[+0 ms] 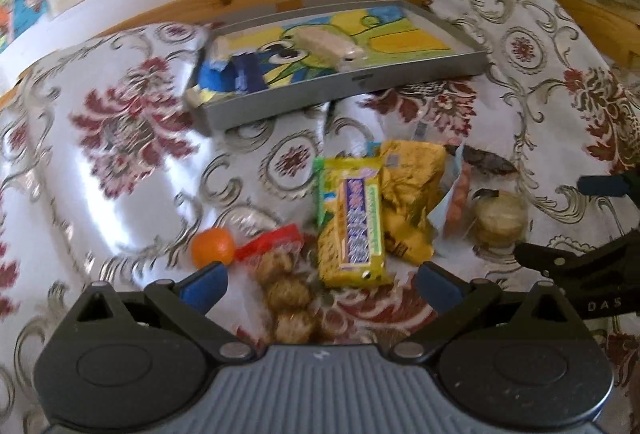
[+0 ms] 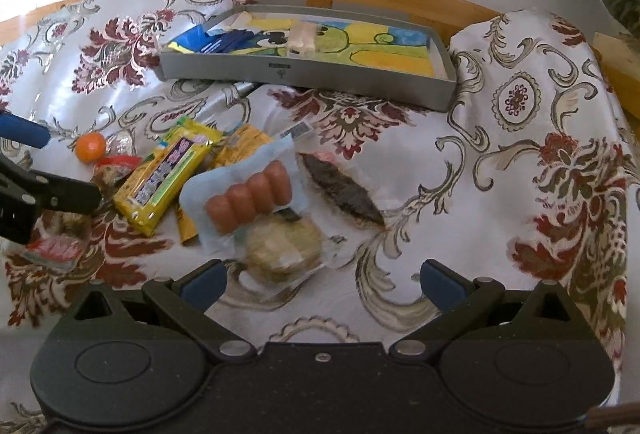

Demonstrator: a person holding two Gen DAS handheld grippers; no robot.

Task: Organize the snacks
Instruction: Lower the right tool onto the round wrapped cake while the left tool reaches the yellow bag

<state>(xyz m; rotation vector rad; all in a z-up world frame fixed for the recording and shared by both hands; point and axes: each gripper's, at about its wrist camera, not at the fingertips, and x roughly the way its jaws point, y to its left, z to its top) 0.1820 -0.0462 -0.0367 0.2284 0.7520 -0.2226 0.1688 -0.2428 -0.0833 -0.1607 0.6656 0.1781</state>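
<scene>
Two hand-held grippers, both spread wide, nothing between fingers. Left gripper (image 1: 320,284) hovers over clear bag of brown round biscuits with red top (image 1: 280,274), near yellow wrapped bar with purple label (image 1: 354,222) and small orange fruit (image 1: 213,247). Right gripper (image 2: 322,284) hovers beside round pale cakes in clear wrap (image 2: 284,248), which touch pack of pink sausages on pale blue backing (image 2: 250,200). Grey rectangular tray with cartoon-printed base (image 2: 360,82) at far edge of floral glossy tablecloth (image 2: 500,194), holding blue packet (image 2: 216,40) and pale wrapped bar (image 2: 302,34)
</scene>
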